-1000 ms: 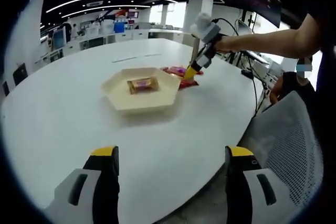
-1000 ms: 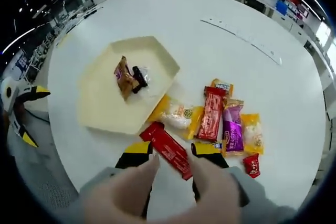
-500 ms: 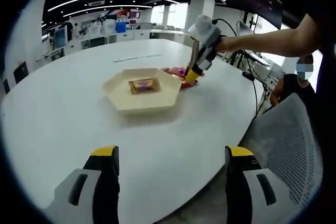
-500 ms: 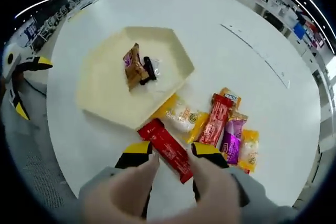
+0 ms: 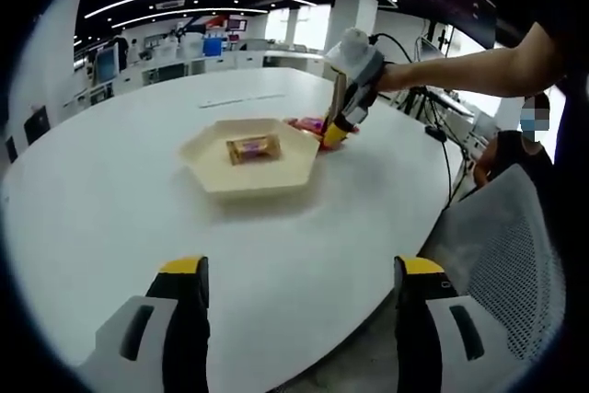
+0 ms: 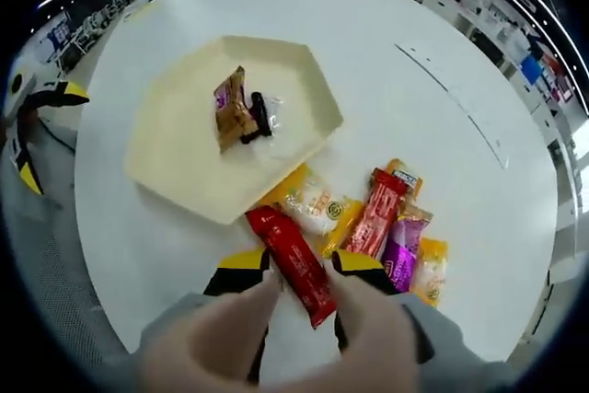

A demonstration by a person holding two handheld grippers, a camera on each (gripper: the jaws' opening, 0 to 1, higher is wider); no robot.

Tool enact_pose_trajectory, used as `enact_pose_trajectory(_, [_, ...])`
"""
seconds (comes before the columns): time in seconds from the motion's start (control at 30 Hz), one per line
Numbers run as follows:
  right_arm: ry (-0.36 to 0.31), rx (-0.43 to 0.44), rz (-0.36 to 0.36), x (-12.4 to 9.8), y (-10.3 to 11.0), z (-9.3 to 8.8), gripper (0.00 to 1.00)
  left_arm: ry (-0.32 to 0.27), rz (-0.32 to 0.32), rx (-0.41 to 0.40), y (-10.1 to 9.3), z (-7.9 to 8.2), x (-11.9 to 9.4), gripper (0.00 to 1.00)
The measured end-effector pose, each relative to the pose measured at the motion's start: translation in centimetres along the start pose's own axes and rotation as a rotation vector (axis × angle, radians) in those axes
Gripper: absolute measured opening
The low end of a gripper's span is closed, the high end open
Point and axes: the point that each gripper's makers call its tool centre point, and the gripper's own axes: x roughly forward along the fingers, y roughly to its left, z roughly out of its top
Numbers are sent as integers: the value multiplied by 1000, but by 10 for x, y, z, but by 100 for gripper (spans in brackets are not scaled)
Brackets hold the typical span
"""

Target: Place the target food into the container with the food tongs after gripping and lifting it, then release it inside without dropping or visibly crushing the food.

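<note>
Between the right tongs, closed on it, sits a red snack bar, at five o'clock from the cream tray; left tongs gape empty over the counter.

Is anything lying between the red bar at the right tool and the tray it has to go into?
Nothing visible blocks it. The red bar sits between the right tool's jaws, its far end near the tray's rim. The yellow packet lies beside that path.
</note>
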Motion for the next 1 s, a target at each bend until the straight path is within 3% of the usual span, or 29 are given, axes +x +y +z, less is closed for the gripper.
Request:
enact_pose_trajectory(0.43, [8,-6,-4,1,0,-2,23,1,4,-2,1,0,1,79])
enact_pose_trajectory(1.0, [-2,51,-10,-9,-2,-4,22,-5,2,4,0,1,0,79])
